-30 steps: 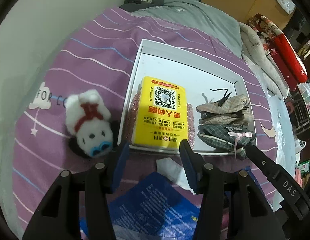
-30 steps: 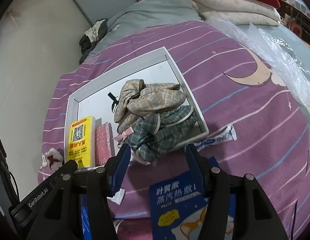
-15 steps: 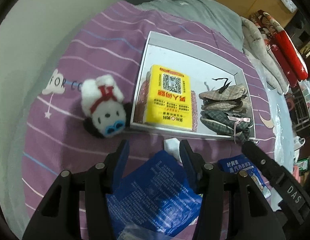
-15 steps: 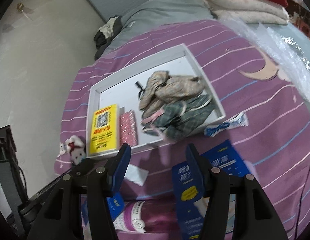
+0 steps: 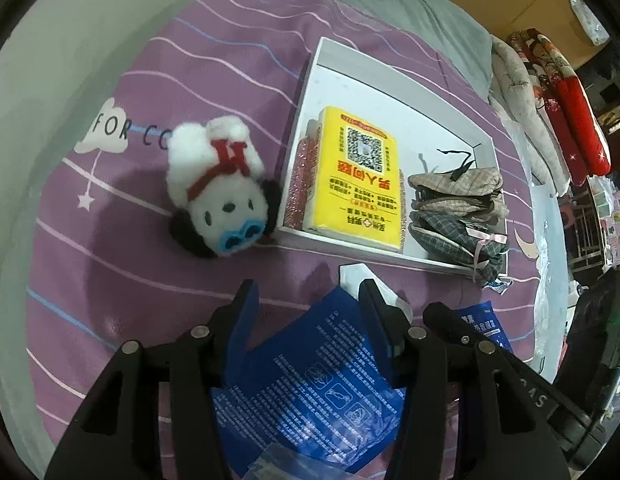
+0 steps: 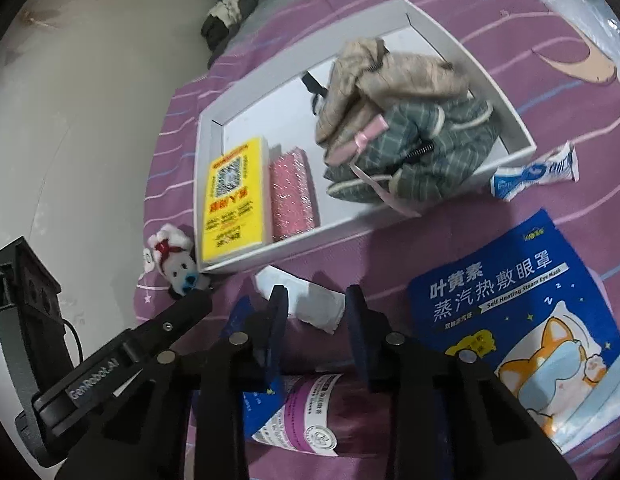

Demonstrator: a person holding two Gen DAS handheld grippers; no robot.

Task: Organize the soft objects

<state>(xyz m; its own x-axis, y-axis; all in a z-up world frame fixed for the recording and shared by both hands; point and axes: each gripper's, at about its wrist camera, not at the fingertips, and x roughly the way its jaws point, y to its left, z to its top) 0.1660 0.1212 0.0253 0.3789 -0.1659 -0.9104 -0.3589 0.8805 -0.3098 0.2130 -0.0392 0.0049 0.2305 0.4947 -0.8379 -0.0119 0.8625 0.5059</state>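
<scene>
White shallow cardboard tray (image 5: 305, 92) sits on a purple striped bedspread (image 5: 149, 80), rectangular, low walls. Inside: glossy yellow packet (image 5: 360, 176) with a QR code lying flat on a pink glittery pad (image 6: 291, 196), at the tray's left end in the left wrist view. At the other end, two folded plaid fabric pieces stacked, beige one (image 6: 394, 76) on top of a grey-green one (image 6: 422, 152) with a pink ribbon bow; the green one droops over the near wall

Fluffy white plush dog (image 5: 221, 188), black ears, red strap, blue goggles, lies on the bedspread just outside the tray's near-left corner, touching or almost touching the wall

Left gripper (image 5: 305, 304) jaws apart, nothing clamped; a crinkled blue foil packet (image 5: 310, 384) lies on the bed below and between the fingers

Right gripper (image 6: 316, 308) jaws closing, gap still visible, pads not pressing anything; a small white flat sachet (image 6: 310, 300) lies just beyond the tips. Purple-labelled pouch (image 6: 310, 416) lies under the gripper body. Large blue eye-mask packet (image 6: 522, 320) with a cartoon cat flat on the bed to its right; small blue-white sachet (image 6: 538, 170) lies by the tray's near-right corner
</scene>
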